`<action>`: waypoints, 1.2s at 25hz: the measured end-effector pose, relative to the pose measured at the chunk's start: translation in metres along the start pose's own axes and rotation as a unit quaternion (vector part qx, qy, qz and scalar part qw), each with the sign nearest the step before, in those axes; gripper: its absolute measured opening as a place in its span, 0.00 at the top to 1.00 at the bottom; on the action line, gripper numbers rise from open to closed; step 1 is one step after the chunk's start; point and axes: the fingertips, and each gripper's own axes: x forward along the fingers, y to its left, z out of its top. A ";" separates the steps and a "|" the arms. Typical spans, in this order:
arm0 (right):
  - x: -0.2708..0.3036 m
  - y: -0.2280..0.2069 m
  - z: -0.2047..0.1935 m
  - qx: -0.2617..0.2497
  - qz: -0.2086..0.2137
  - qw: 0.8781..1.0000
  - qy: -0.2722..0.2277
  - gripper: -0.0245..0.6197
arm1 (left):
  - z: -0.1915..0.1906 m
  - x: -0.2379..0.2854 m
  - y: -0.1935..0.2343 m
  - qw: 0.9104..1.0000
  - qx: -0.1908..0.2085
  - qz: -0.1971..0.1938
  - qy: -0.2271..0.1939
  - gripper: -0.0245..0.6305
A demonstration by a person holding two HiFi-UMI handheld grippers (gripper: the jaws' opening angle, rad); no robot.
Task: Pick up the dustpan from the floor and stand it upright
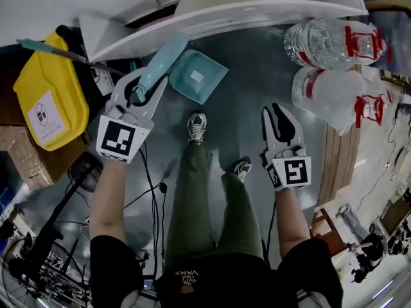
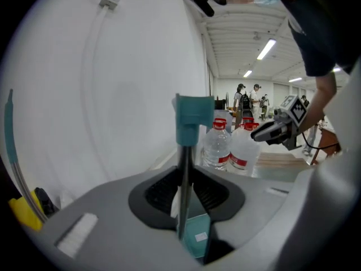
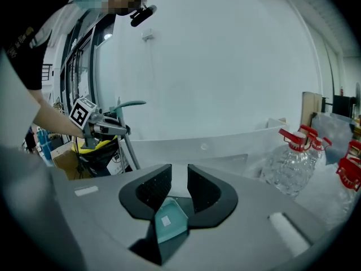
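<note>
A teal long-handled dustpan stands with its pan [image 1: 198,76] low near the floor and its handle [image 1: 160,61] rising toward me. My left gripper [image 1: 142,85] is shut on that handle. In the left gripper view the dark shaft [image 2: 184,168] runs upright between the jaws of the left gripper [image 2: 185,192], with the teal handle top [image 2: 194,116] above and the pan [image 2: 196,236] below. My right gripper [image 1: 277,119] hangs open to the right of the pan and holds nothing. The right gripper [image 3: 179,188] looks down on the pan [image 3: 167,222] through its gap.
A yellow bin [image 1: 48,98] lies at the left. Two large water bottles [image 1: 334,40] [image 1: 327,98] lie at the right beside a wooden pallet [image 1: 339,165]. A white panel [image 1: 218,15] stands ahead. The person's shoes [image 1: 196,127] and cables [image 1: 151,191] are on the floor below.
</note>
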 end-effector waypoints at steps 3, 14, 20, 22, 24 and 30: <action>0.015 0.011 0.003 -0.002 0.010 1.000 0.000 0.82 | -0.008 -0.009 0.018 1.000 0.028 -0.001 0.005 0.75; 0.043 0.034 0.012 0.002 0.022 1.000 0.002 0.82 | -0.028 -0.030 0.064 0.996 0.084 -0.018 0.029 0.75; 0.045 0.040 0.011 0.001 0.029 1.000 0.007 0.82 | -0.030 -0.036 0.070 0.995 0.085 -0.019 0.041 0.75; 0.044 0.043 0.013 0.001 0.030 1.000 0.006 0.82 | -0.031 -0.036 0.066 0.996 0.077 -0.014 0.043 0.75; 0.043 0.045 0.015 0.001 0.033 0.999 0.004 0.82 | -0.030 -0.033 0.064 0.996 0.078 -0.009 0.035 0.75; 0.034 0.050 0.021 -0.006 0.038 0.999 0.003 0.82 | -0.025 -0.021 0.054 0.994 0.106 0.003 0.022 0.74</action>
